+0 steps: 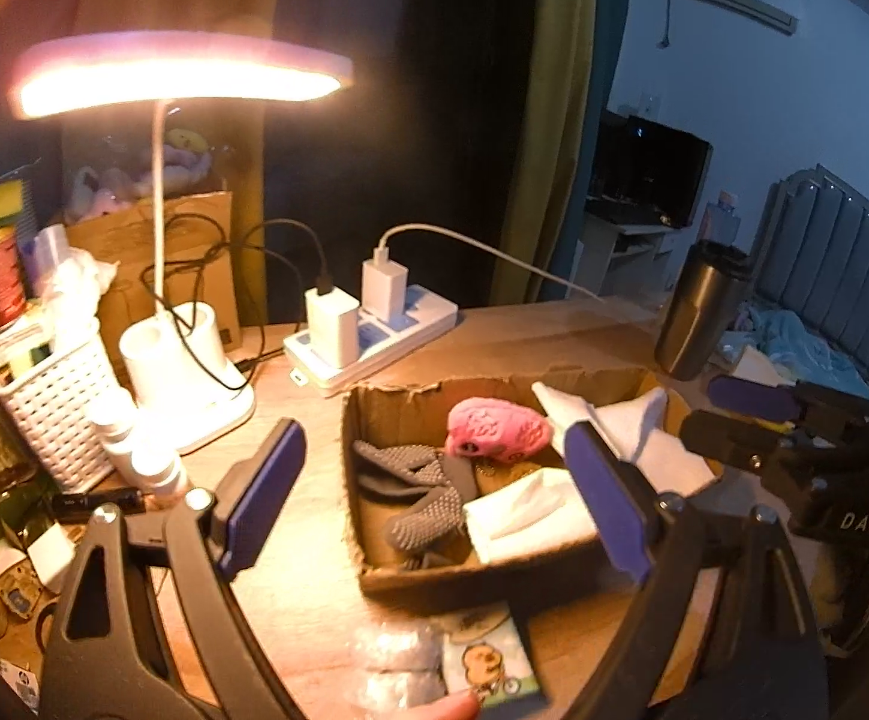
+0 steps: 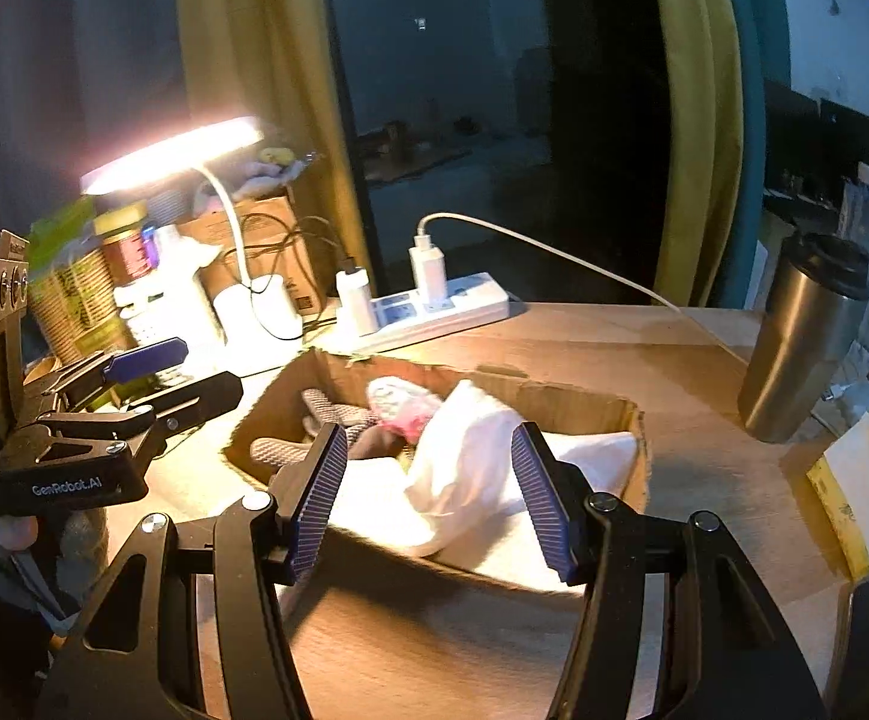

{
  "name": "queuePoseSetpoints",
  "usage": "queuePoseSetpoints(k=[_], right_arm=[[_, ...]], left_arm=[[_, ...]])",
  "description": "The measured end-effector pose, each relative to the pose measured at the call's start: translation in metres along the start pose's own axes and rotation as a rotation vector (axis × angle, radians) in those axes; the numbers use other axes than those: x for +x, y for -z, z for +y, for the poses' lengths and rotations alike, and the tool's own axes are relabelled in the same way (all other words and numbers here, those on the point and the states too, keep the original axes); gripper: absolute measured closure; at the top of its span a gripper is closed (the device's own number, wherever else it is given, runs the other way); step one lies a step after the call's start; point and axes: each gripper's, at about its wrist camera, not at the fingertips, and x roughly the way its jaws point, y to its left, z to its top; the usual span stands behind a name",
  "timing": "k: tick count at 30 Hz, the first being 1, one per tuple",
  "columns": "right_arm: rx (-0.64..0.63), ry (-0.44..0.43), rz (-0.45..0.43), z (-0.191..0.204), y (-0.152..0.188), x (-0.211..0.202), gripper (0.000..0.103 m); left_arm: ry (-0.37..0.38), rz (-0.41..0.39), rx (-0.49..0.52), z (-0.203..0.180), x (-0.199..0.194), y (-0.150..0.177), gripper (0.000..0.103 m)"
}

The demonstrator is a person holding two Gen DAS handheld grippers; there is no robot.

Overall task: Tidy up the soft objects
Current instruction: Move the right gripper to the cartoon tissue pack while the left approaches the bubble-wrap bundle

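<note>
Lamp-lit wooden worktop (image 2: 554,336), cardboard box (image 1: 410,585) in the middle.

From my left gripper (image 1: 434,504), spread wide and holding nothing, the box holds a pink plush (image 1: 497,427) at 12 o'clock, grey nubby gloves (image 1: 416,495) at 9, a tissue pack (image 1: 530,516) at 4. My right gripper (image 2: 428,498) also hangs wide open, white cloth (image 2: 464,468) lying in the box between its pads.

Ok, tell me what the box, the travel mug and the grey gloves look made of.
Box: brown corrugated cardboard, matte, with ragged torn rims. Travel mug: probably brushed stainless steel, with a soft sheen and a dark, likely plastic lid. Grey gloves: seemingly soft fabric covered in raised, possibly rubber, grip dots.
</note>
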Motion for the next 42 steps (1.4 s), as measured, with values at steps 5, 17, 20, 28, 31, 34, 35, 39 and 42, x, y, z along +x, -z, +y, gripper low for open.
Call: queuePoseSetpoints(k=[5,17,20,28,31,34,35,39,42], right_arm=[[-0.031,-0.004,0.003,0.024,0.000,-0.003,0.043],[-0.076,-0.012,0.046,0.068,0.014,0.008,0.043],[-0.078,-0.016,0.056,0.077,0.018,0.013,0.043],[-0.095,-0.026,0.099,0.099,0.031,0.026,0.043],[-0.105,-0.023,0.126,0.105,0.038,0.032,0.043],[-0.109,-0.015,0.150,0.107,0.045,0.038,0.043],[-0.107,-0.012,0.158,0.107,0.047,0.040,0.043],[-0.091,0.000,0.193,0.107,0.059,0.052,0.043],[-0.078,0.000,0.217,0.107,0.066,0.061,0.043]], left_arm=[[0.008,-0.013,-0.018,0.011,-0.016,0.007,0.014],[0.015,-0.007,-0.059,0.041,-0.035,0.035,0.014],[0.012,-0.002,-0.068,0.049,-0.039,0.042,0.014],[0.008,0.003,-0.100,0.065,-0.047,0.060,0.014],[0.009,0.010,-0.120,0.072,-0.047,0.068,0.014],[0.010,0.019,-0.131,0.076,-0.046,0.075,0.014],[0.010,0.023,-0.134,0.077,-0.045,0.078,0.014],[0.011,0.043,-0.139,0.081,-0.043,0.085,0.014],[0.014,0.052,-0.135,0.082,-0.043,0.089,0.014]])
